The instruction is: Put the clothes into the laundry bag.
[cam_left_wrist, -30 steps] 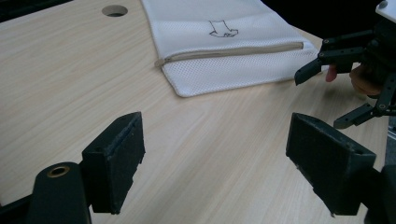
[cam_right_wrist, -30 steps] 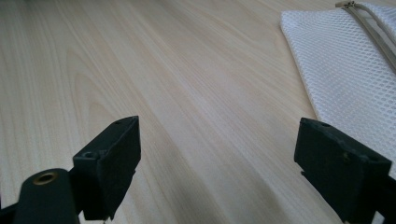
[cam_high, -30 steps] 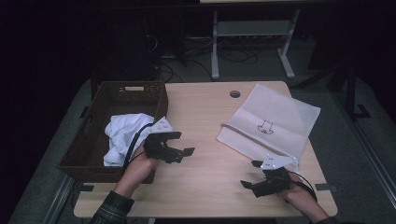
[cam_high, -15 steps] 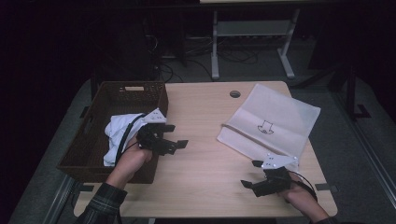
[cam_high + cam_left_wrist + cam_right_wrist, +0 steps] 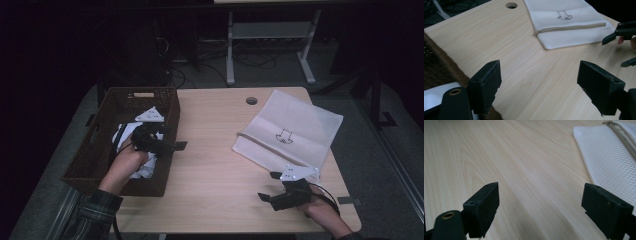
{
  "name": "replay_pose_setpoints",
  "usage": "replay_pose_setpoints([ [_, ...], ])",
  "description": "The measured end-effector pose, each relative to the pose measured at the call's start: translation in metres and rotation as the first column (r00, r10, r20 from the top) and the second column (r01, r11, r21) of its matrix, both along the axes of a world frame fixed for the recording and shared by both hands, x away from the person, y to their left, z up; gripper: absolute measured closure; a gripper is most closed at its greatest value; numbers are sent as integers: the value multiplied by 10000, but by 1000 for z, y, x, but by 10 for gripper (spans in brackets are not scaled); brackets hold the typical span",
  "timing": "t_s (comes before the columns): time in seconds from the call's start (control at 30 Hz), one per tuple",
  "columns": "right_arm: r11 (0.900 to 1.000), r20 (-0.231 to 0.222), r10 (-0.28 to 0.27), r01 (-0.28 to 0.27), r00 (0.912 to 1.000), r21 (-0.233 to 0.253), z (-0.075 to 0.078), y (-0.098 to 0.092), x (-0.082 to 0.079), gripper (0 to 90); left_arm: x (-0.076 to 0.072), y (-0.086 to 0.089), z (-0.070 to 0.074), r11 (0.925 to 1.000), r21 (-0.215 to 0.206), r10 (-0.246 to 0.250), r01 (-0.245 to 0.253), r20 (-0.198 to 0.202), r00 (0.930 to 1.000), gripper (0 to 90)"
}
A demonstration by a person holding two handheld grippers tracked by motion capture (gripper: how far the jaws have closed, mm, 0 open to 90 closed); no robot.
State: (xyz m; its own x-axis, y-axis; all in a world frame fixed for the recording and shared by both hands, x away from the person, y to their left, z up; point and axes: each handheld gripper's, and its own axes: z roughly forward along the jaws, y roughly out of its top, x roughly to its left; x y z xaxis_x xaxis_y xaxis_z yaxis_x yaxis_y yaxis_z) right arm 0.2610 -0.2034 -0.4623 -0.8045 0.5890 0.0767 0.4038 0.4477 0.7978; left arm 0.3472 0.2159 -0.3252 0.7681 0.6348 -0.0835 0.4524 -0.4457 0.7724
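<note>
On the pale wooden bench, a dark woven basket sits at the left edge with crumpled white cloth inside. A white mesh bag with a zip and a small drawing lies flat at the right. The left hand-held gripper hangs over the basket's right rim, its jaws wide apart and empty. The right hand-held gripper rests low near the bench's front edge, just beside the bag's corner, jaws also apart, gripping nothing.
</note>
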Motion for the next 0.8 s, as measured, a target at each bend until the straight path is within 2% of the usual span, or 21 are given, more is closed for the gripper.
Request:
replay_pose_setpoints([
  [0.27, 10000, -13, -38, 38, 10000, 13, 0, 0, 0, 136, 6, 23, 3, 9983, 250, 523, -522, -40, 9986, 187],
  [0.43, 10000, -54, -58, 58, 10000, 60, -1, 0, 0, 136, 9, 39, 5, 9955, 204, 927, -927, -5, 9957, 187],
  [0.53, 10000, -78, -53, 54, 10000, 83, -1, -1, 0, 136, 12, 48, 5, 9928, 217, 1176, -1174, -55, 9931, 187],
  [0.8, 9999, -73, -45, 45, 10000, 91, -1, -1, 1, 136, 20, 69, 2, 9817, 621, 1816, -1802, -167, 9832, 186],
])
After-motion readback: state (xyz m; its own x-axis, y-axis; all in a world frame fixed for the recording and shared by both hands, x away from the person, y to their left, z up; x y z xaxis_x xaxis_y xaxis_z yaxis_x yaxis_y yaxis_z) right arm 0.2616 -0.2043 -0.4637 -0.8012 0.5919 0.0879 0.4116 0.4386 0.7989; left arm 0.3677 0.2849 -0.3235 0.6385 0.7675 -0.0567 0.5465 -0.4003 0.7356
